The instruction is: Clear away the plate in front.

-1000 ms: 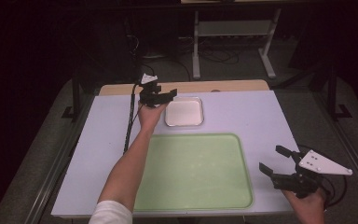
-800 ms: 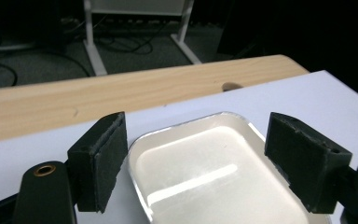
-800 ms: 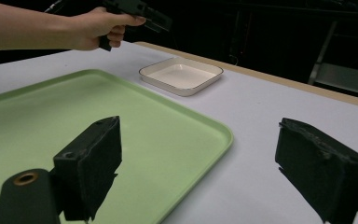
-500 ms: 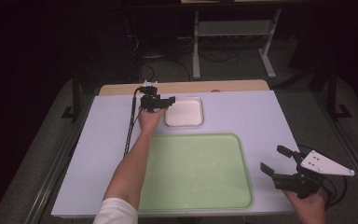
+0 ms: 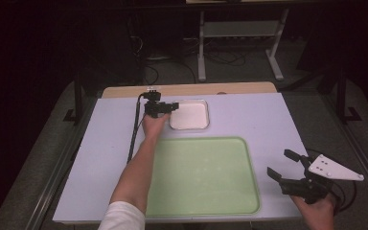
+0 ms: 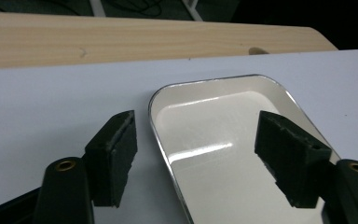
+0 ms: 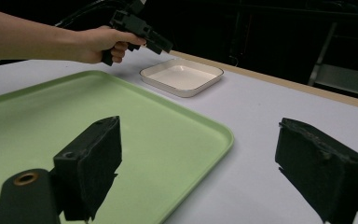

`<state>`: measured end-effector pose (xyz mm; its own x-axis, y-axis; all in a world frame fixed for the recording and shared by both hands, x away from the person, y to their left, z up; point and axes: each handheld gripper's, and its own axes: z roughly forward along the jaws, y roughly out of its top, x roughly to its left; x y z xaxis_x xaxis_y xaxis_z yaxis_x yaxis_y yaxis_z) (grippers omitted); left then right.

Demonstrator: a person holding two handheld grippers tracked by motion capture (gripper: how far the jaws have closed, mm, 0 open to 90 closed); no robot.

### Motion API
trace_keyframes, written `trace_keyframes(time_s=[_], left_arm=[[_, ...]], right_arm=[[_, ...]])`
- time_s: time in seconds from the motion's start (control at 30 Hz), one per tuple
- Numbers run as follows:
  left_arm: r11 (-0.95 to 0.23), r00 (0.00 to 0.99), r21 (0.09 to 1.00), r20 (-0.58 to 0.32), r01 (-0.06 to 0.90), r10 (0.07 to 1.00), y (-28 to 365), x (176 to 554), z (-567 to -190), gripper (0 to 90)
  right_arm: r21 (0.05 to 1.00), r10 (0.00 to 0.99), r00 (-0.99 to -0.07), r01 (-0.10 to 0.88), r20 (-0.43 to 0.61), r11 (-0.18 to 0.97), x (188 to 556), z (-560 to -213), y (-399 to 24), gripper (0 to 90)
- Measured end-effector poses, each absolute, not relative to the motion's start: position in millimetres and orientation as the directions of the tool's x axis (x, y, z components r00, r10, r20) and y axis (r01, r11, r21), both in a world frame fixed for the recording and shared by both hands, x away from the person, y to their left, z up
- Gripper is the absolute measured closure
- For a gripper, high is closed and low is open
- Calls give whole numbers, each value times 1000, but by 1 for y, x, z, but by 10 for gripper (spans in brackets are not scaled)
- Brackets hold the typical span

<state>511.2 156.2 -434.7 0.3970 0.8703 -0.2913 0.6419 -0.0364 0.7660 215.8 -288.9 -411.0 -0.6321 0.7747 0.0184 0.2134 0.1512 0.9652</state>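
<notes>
Dish: small white dish is sitting on the table's far middle, just beyond the green tray.
Left claw: released, jaws just closing, straddling the dish's near-left rim, not pressing yet.
Right claw: released, idling well apart, so left hand is nearer.

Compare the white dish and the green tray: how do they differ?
The white dish is much smaller than the green tray. The dish is glossy white with a thin metallic-looking rim; the tray is matte pale green. The dish sits toward the far side of the table with the left gripper straddling its near-left rim, jaws just closing but not yet pressing; the tray lies nearer the person, untouched. Both are shallow, round-cornered and empty.
</notes>
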Motion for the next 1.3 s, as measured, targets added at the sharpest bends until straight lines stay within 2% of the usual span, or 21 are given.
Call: trace_keyframes(time_s=[0.1,0.57,1.0,1.3], left_arm=[[-8,364,743,-319,669,875,158,512,-441,351],[-20,318,682,-315,731,894,154,509,-452,549],[-11,288,666,-308,746,907,154,505,-454,660],[-21,257,669,-256,743,932,147,499,-453,720]], right_arm=[[965,774,-633,214,19,151,216,-411,-289,137],[965,771,-637,215,21,152,216,-411,-287,137],[965,767,-641,215,21,153,217,-411,-285,137],[965,765,-643,210,17,155,217,-411,-284,137]])
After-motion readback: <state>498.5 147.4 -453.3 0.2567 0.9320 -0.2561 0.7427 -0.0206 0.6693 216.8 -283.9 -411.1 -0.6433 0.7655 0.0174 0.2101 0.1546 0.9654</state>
